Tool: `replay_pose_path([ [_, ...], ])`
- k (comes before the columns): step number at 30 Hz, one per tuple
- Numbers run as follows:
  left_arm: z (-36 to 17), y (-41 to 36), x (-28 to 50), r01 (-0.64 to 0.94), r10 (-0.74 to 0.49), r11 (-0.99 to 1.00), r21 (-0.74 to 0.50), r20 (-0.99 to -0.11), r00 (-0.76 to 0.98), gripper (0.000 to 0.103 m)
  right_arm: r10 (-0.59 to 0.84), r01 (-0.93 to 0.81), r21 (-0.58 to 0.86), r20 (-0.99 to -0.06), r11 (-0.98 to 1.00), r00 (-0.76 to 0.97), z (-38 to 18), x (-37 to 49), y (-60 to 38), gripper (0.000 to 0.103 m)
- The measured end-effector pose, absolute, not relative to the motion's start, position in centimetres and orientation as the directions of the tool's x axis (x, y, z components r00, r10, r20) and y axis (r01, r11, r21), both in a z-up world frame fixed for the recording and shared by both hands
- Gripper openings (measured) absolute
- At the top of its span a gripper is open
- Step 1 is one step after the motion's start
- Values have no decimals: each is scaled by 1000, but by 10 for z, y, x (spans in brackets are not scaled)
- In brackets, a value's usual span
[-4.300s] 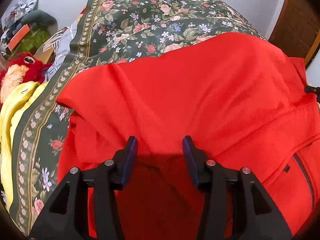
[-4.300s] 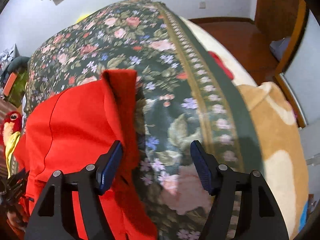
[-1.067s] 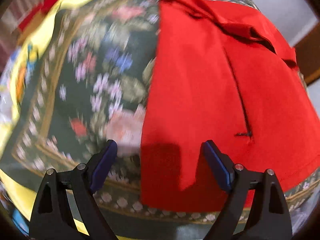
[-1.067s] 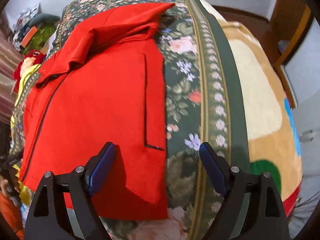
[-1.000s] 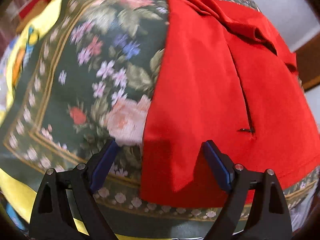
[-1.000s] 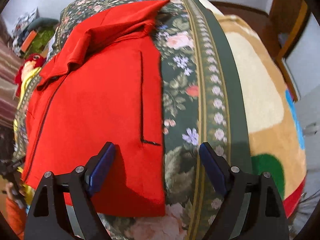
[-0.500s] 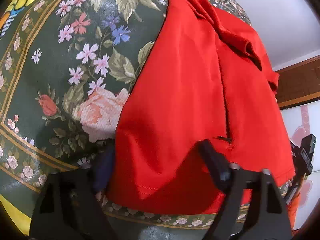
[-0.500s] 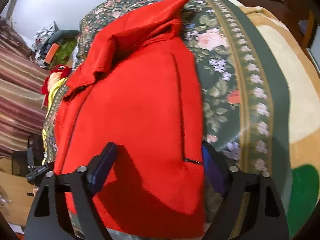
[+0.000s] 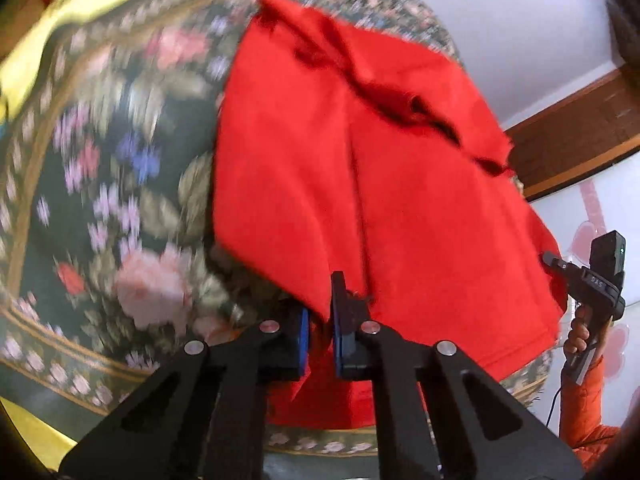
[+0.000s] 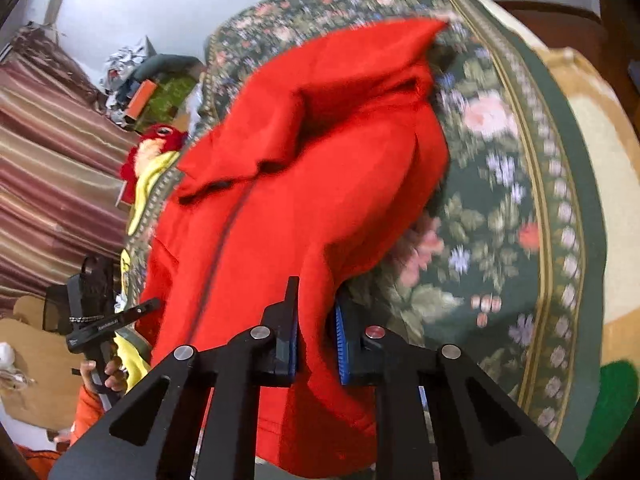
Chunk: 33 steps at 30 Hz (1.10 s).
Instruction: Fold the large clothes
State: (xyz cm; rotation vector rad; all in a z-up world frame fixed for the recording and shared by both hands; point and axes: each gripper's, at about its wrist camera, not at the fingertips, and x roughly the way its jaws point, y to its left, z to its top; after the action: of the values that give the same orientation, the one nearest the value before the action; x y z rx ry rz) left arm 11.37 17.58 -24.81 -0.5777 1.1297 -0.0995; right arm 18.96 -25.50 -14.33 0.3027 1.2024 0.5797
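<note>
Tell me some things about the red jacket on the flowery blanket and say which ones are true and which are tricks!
1. The red jacket lies on a flowery blanket. True.
2. The left hand-held gripper is closing on red cloth at the jacket's near edge. True.
3. The right hand-held gripper is empty. False: red cloth sits between its fingers.
4. The jacket is blue. False: it is red.
5. A red plush toy sits beyond the bed's far side. True.
</note>
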Motion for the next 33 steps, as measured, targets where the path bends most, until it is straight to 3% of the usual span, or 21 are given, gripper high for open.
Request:
replay_pose_path([
  [9, -162, 183, 155, -100, -331, 866, -490, -711, 620, 8, 593, -308, 509, -724, 804, 352, -100, 220, -247, 12],
  [17, -117, 203, 223, -126, -203, 901, -416, -659, 724, 8, 580, -279, 511, -671, 813, 462, -68, 276, -248, 12],
  [24, -134, 217, 296, -214, -122, 899, -382, -687, 716, 8, 550, -240, 499, -688, 832, 475, -85, 342, -231, 12],
  [30, -180, 223, 348, -308, 7, 917, -253, -762, 647, 8, 483, -192, 450, -730, 872, 483, -115, 386, -222, 12],
  [33, -212, 234, 362, -318, -44, 903, -289, -798, 601, 8, 496, -152, 481, -753, 863, 432, -140, 405, -227, 12],
])
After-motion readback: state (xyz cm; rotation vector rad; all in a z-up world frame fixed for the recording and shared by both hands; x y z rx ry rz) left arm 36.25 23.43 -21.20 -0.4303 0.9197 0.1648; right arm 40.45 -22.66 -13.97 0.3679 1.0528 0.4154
